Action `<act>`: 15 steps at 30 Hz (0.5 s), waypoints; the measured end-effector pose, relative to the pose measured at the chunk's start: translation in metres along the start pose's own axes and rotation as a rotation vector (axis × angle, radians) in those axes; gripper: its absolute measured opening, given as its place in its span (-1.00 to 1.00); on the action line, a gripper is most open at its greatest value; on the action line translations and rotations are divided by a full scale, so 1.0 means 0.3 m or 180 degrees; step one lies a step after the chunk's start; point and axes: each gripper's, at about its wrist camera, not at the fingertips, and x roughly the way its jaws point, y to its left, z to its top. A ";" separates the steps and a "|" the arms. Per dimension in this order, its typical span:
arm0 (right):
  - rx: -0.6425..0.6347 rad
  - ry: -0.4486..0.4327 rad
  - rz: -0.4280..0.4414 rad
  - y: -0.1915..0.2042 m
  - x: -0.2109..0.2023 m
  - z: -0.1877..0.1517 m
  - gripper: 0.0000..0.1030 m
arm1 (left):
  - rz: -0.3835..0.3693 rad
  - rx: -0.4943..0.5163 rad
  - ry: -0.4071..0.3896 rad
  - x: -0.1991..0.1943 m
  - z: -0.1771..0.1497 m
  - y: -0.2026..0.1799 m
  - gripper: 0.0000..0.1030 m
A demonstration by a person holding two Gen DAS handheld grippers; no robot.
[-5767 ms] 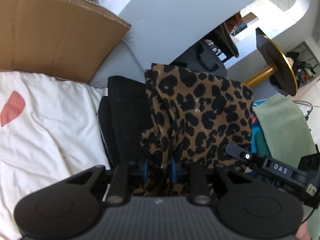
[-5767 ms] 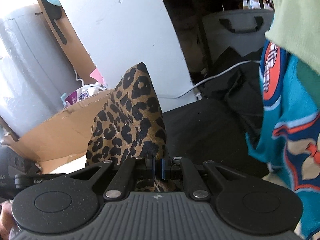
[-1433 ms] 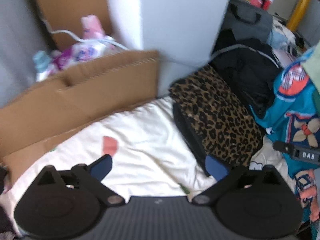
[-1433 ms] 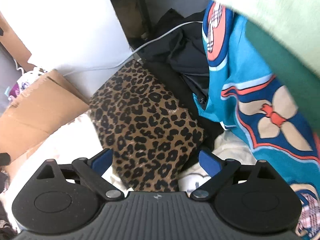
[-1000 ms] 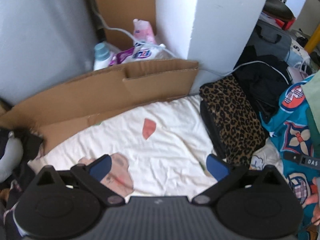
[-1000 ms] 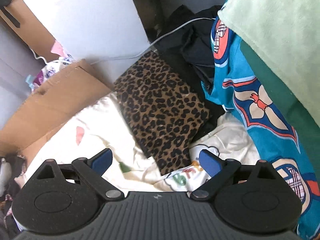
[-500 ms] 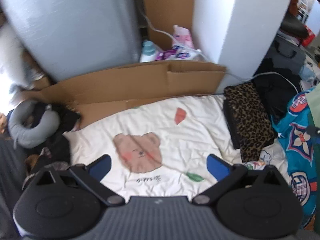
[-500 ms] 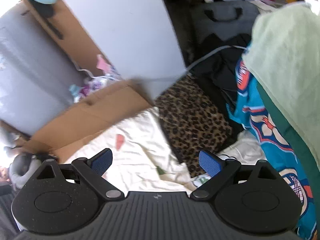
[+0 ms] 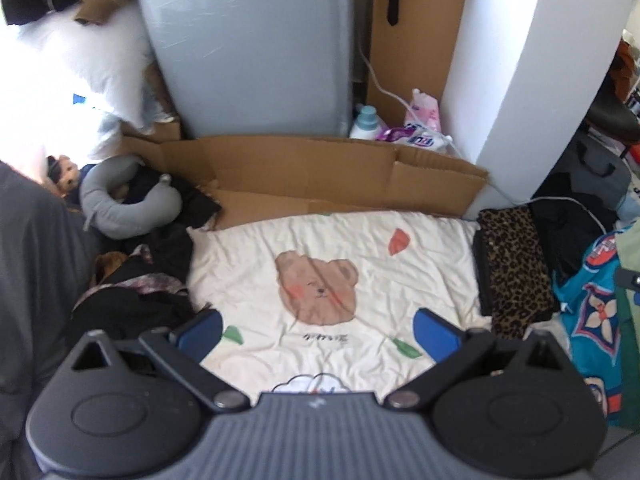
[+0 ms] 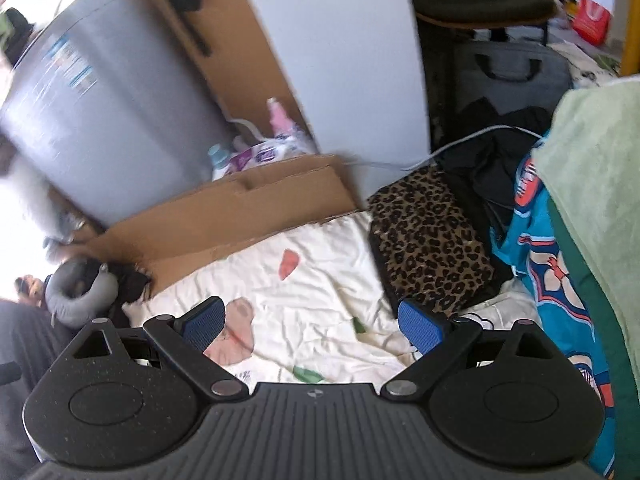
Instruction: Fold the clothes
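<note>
A folded leopard-print garment (image 9: 516, 268) (image 10: 428, 240) lies on a dark folded piece at the right edge of a cream blanket (image 9: 340, 248) (image 10: 312, 300) printed with a bear. My left gripper (image 9: 318, 334) hovers open above the blanket's near part, nothing between its blue pads. My right gripper (image 10: 312, 326) is open too, high over the blanket, with the leopard garment just beyond its right pad. A heap of dark unfolded clothes (image 9: 136, 292) sits at the blanket's left side.
Flattened cardboard (image 9: 320, 176) (image 10: 224, 216) borders the blanket's far edge, with a grey appliance (image 9: 248, 44) and white pillar (image 9: 516, 72) behind. A grey neck pillow (image 9: 128, 204) lies left. Teal patterned cloth (image 10: 560, 280) and pale green fabric (image 10: 596, 184) hang at right.
Both grippers let go of the leopard garment, which now lies folded at the blanket's right edge. They opened and drew back and up, so more of the blanket and room shows.
</note>
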 end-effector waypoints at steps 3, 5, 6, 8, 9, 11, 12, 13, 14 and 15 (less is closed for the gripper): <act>-0.0176 0.0008 0.0040 0.063 -0.030 -0.038 0.88 | -0.0007 -0.0092 -0.0094 -0.016 -0.062 0.018 0.99; -0.0273 0.0013 0.0077 0.101 -0.050 -0.061 0.88 | 0.0077 -0.0209 -0.0169 -0.025 -0.104 0.032 0.99; -0.0311 0.0016 0.0100 0.117 -0.061 -0.072 0.88 | 0.0066 -0.0277 -0.0180 -0.030 -0.122 0.043 0.99; -0.0384 0.0017 0.0115 0.150 -0.083 -0.095 0.88 | 0.0049 -0.0407 -0.0177 -0.036 -0.153 0.061 0.99; -0.0412 0.0017 0.0114 0.165 -0.095 -0.106 0.88 | 0.0062 -0.0433 -0.0183 -0.038 -0.171 0.064 0.99; -0.0433 0.0023 0.0162 0.190 -0.122 -0.127 0.88 | 0.0088 -0.0468 -0.0217 -0.048 -0.203 0.062 0.99; -0.0455 0.0014 0.0188 0.198 -0.126 -0.136 0.88 | 0.0103 -0.0472 -0.0230 -0.051 -0.217 0.058 0.99; -0.0477 0.0005 0.0215 0.205 -0.130 -0.145 0.88 | 0.0118 -0.0475 -0.0243 -0.053 -0.231 0.054 0.99; -0.0499 -0.0004 0.0241 0.213 -0.134 -0.154 0.88 | 0.0133 -0.0479 -0.0256 -0.056 -0.245 0.050 0.99; -0.0521 -0.0013 0.0267 0.220 -0.138 -0.163 0.88 | 0.0148 -0.0482 -0.0269 -0.059 -0.259 0.046 0.99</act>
